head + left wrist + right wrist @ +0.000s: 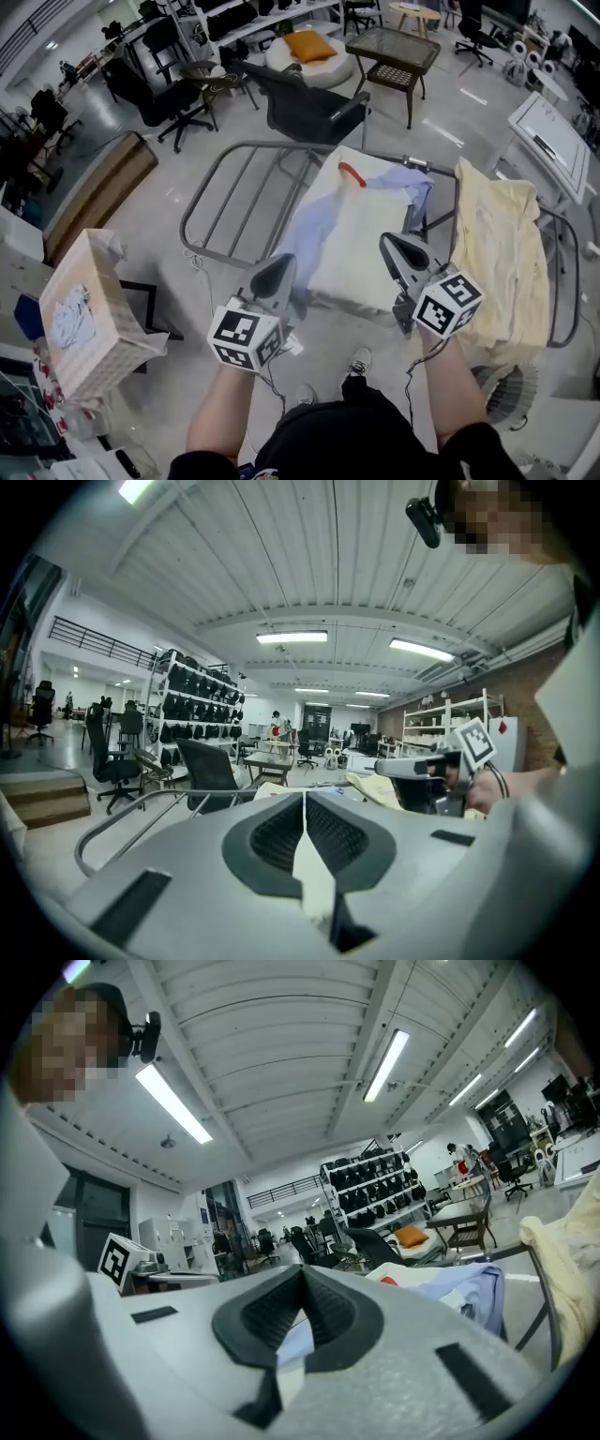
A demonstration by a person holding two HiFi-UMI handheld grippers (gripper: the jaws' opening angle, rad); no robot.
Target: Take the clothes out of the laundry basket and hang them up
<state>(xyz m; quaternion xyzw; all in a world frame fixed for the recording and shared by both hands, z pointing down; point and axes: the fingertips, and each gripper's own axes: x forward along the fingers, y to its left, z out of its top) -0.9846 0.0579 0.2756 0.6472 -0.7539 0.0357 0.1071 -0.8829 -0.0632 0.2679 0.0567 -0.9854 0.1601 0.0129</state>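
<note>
A grey metal drying rack [225, 202] stands in front of me. A cream garment [361, 244] with a red mark at its collar lies flat over it, on top of a lavender shirt [314, 230] [469, 1293]. A pale yellow cloth [502, 253] hangs over the rack's right end. The beige laundry basket [103, 328] sits on the floor at the left with white cloth inside. My left gripper [275, 277] [305, 799] hovers over the shirt's near edge, jaws shut, nothing seen held. My right gripper [405, 253] [302, 1274] is over the cream garment's near right edge, also shut.
A black office chair [309, 108] stands just behind the rack, with a glass-topped table [394, 47] farther back. A wooden platform [98, 187] lies at the left. A white fan grille [506, 398] sits on the floor under the rack's right end.
</note>
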